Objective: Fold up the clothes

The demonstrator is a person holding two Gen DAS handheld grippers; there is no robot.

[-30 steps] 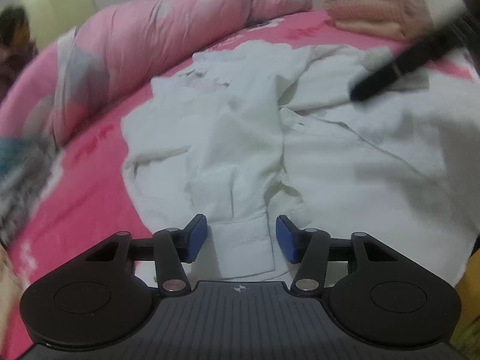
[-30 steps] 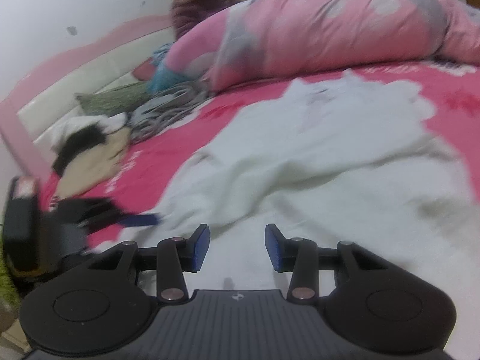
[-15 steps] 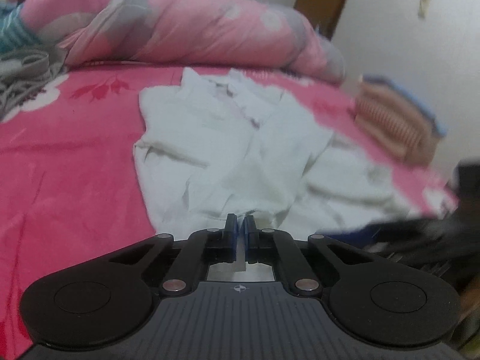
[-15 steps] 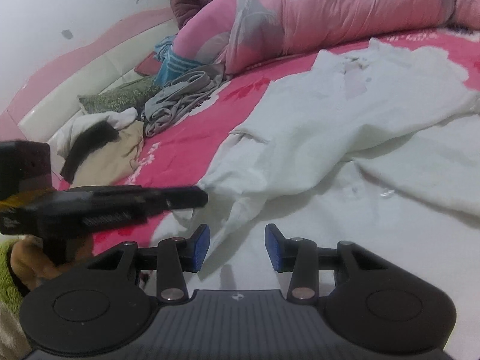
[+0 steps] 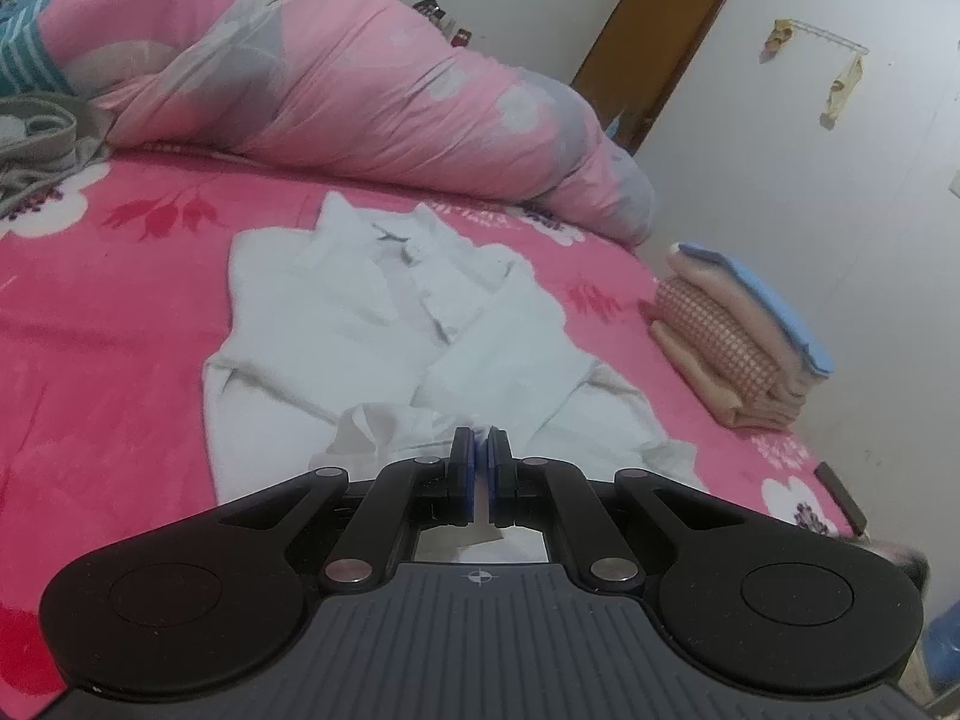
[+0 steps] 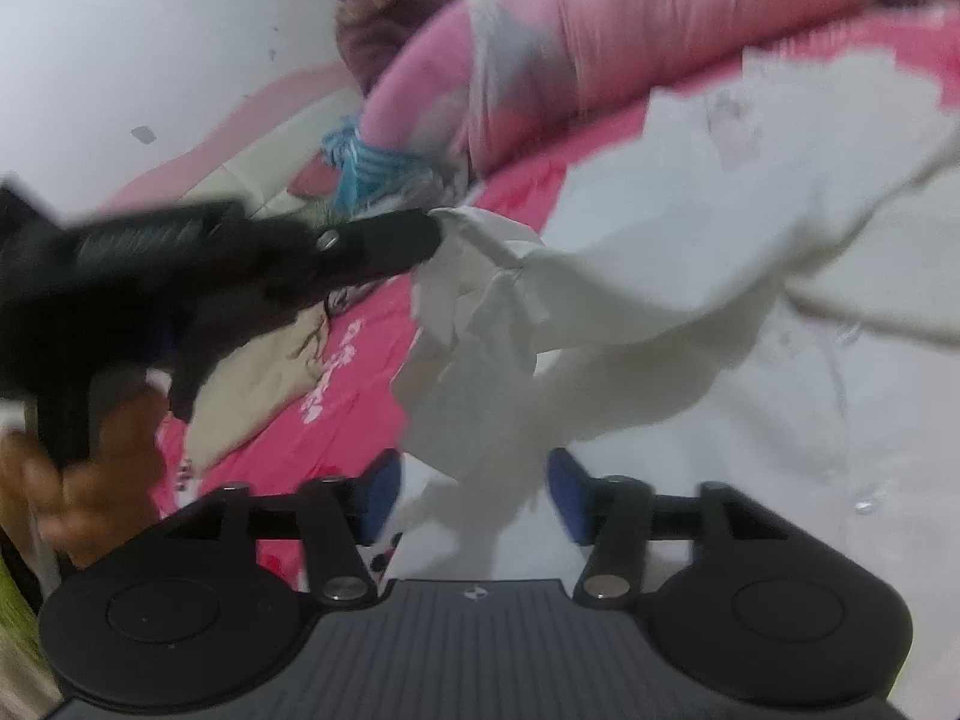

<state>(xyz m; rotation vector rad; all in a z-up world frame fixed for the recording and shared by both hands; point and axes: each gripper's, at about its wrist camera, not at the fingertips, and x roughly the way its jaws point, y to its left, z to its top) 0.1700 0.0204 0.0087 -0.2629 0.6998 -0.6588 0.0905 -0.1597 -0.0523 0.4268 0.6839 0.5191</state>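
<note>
1. Nearest the left wrist camera, the left gripper point(image 5: 480, 450) has its blue pads pressed together on a sleeve cuff point(image 5: 384, 429) of the white shirt point(image 5: 384, 324); a strip of white cloth shows in the slit between them.
2. Seen from the right wrist camera, that same gripper point(image 6: 435, 234) holds the cuff point(image 6: 474, 276) clear of the bed, and the sleeve hangs from it in crumpled folds toward the shirt's body.
3. At the bottom of the right view, the right gripper point(image 6: 474, 489) has its jaws opening; the hanging sleeve drops into the gap between the blue pads point(image 6: 567, 495), but they do not press on it.
4. A person's hand point(image 6: 78, 480) grips the left tool's handle at the left edge, blurred.
5. Beyond the grippers, the shirt lies spread on the pink floral bedsheet point(image 5: 102, 312), collar toward the far side.
6. To the right, near the bed's edge, sits a stack of folded clothes point(image 5: 738, 336), checked fabric under a blue layer.
7. Farthest back, a rolled pink and grey quilt point(image 5: 360, 78) runs across the bed, with a brown door point(image 5: 654, 42) behind it.
8. No brand or readable writing shows; the shirt's collar label is too small to read.
</note>
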